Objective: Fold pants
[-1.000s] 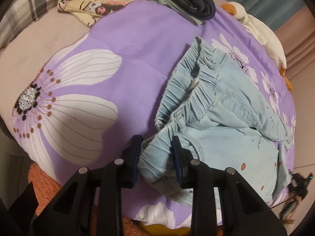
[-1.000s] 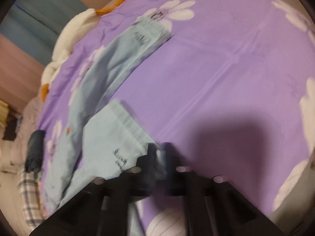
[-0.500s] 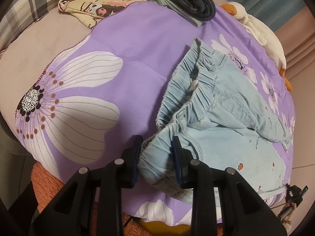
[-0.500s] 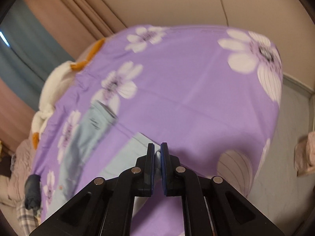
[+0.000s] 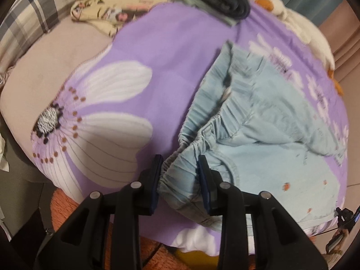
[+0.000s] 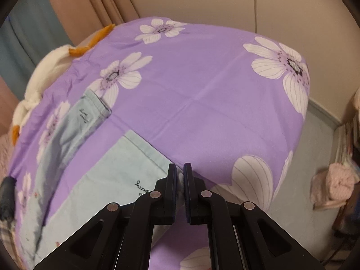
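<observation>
Left gripper straddles the gathered elastic waistband of the pale blue pants, its jaws standing fairly wide with the bunched fabric filling the gap; whether the pads truly press the cloth or only bracket it I cannot tell for sure, though the fabric touches both. Right gripper is nearly closed, pinching the hem corner of the nearer leg, a sliver of light cloth showing between the pads.

The pants lie spread on the bed, over a purple bedspread printed with big white flowers, waistband at the left gripper's end and the two legs running away toward the right one. The far leg lies apart from the held leg, its cuff flat on the cover.

Holding one end at the waist and the other at the cuff of the same side looks like a setup for carrying that half over onto the other leg, so the lengthwise fold lands evenly; this is a judgement, and the fold itself is not yet made.

A white plush goose lies along the bed's far edge, and other clothes, a dark garment among them, sit beyond the waistband, well apart from the pants.
</observation>
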Motion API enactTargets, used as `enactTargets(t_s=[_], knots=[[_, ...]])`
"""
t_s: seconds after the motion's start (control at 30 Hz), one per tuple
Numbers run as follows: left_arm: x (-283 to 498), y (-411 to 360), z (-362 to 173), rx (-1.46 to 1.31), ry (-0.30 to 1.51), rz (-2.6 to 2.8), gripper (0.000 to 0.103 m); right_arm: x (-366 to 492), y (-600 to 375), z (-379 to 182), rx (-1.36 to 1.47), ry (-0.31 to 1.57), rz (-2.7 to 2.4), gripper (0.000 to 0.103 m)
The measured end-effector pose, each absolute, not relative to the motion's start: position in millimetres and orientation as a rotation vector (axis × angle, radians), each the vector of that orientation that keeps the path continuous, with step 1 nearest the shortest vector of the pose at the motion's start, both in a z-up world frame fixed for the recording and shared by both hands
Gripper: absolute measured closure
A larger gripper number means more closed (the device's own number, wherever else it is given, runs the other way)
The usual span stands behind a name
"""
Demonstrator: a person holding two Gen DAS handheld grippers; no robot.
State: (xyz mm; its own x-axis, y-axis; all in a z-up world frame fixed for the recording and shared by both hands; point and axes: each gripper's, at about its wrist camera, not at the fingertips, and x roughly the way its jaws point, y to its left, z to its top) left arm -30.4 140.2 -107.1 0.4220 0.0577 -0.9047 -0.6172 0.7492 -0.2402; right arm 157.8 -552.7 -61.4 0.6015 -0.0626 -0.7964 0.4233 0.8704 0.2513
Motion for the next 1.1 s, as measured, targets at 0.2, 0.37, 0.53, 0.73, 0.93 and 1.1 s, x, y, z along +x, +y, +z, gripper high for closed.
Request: enactTargets(t_s=[0.2, 0.37, 0.53, 0.73, 0.93, 1.1], knots=[[-26, 137, -111, -0.572, 1.071, 0.473, 0.067, 166, -550, -93, 0.407, 0.961, -0.346, 0.096], [-27, 144, -114, -0.627, 1.058, 0.460, 0.066, 170, -546, -91, 0.356, 0.973, -0.375, 0.096], [-31, 146, -114, -0.653, 1.050, 0.445, 0.066, 174, -542, -92, 0.347, 0.971, -0.391, 0.096], [-34, 147, -115, -0.657, 1.046, 0.439, 0.066, 175, -539, -93, 0.338, 0.974, -0.399, 0.096], [-33, 146, -115, -0.657, 1.046, 0.440, 0.066, 177, -539, -94, 0.338, 0.975, -0.406, 0.096], [-34, 146, -115, -0.663, 1.045, 0.436, 0.065, 178, -538, -94, 0.332, 0.979, -0.414, 0.096]])
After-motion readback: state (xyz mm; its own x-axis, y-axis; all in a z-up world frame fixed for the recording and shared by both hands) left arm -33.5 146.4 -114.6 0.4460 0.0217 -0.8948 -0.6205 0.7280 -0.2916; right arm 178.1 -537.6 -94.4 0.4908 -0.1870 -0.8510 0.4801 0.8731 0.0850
